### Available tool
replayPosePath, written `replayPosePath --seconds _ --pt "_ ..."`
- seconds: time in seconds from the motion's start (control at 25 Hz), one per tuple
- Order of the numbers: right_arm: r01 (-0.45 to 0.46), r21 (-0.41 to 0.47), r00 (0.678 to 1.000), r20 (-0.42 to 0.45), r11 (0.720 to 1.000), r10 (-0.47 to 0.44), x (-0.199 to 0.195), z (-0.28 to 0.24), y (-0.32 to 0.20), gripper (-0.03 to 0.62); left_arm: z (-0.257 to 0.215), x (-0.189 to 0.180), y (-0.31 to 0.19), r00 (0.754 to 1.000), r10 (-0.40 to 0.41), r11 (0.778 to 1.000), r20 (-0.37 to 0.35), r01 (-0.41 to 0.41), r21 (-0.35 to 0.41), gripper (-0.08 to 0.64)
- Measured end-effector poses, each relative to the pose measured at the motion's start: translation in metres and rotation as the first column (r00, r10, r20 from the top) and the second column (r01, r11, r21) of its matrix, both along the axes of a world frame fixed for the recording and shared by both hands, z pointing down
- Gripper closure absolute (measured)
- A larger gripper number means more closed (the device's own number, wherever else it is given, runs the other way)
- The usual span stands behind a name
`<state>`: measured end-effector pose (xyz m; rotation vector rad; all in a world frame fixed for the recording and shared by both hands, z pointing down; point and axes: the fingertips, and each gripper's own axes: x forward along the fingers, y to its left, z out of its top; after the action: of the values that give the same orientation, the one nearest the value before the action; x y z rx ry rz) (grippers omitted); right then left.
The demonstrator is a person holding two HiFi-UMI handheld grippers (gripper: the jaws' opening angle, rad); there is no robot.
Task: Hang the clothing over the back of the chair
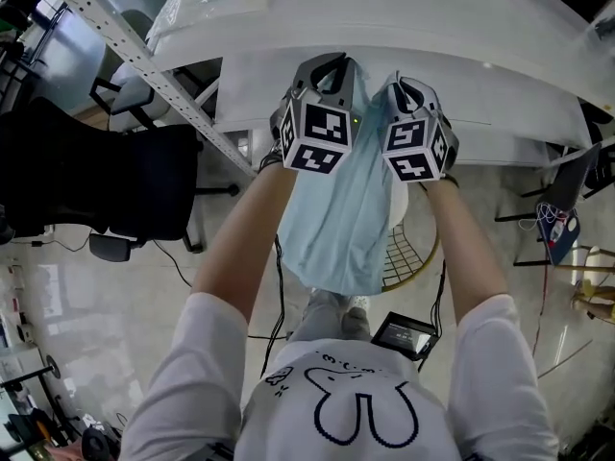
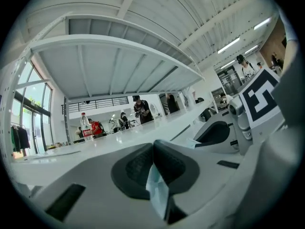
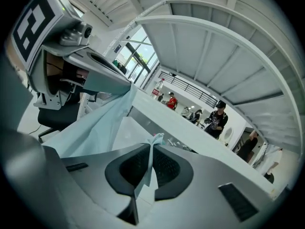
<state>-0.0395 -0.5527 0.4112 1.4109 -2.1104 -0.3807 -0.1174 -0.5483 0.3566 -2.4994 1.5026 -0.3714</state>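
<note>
Both pairs of fingers are pressed fully together on one thin fold of cloth each: the left gripper (image 1: 332,65) pinches one upper edge of the pale blue-green fabric garment (image 1: 336,219), and the right gripper (image 1: 402,86) pinches the other. So two grippers hold up a single garment, which hangs spread between them in front of the long white table (image 1: 500,84) and above the one gold wire chair (image 1: 411,253); whether it touches the chair cannot be told. One black office chair (image 1: 144,181) stands well apart to the left. Only the head view shows the wire chair. Only the right gripper view shows the cloth stretched taut from one gripper to the other. Only the left gripper view shows one clear, red-labelled plastic bottle (image 2: 86,128) on the tabletop.
</note>
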Motion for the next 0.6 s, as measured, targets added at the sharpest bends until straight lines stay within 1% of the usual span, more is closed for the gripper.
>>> replayPosePath --seconds 0.16,0.28,0.44,0.6 --pt "-0.006 -0.065 1.0 -0.017 0.998 0.005 0.006 0.037 0.009 0.587 0.041 0.008 0.006 1.0 0.027 0.997 0.013 -0.026 -0.076 0.529" --pt "-0.014 -0.134 1.0 -0.016 0.991 0.012 0.012 0.072 0.024 0.587 0.077 0.01 0.016 0.999 0.034 0.989 0.02 -0.031 -0.147 0.529" --pt "-0.022 -0.226 1.0 -0.012 0.974 0.02 0.018 0.116 0.049 0.586 0.123 0.01 0.035 0.998 0.046 0.969 0.032 -0.037 -0.243 0.529" --pt "-0.027 -0.308 1.0 -0.014 0.951 0.024 0.019 0.153 0.078 0.586 0.16 0.009 0.06 0.997 0.053 0.946 0.048 -0.034 -0.321 0.529"
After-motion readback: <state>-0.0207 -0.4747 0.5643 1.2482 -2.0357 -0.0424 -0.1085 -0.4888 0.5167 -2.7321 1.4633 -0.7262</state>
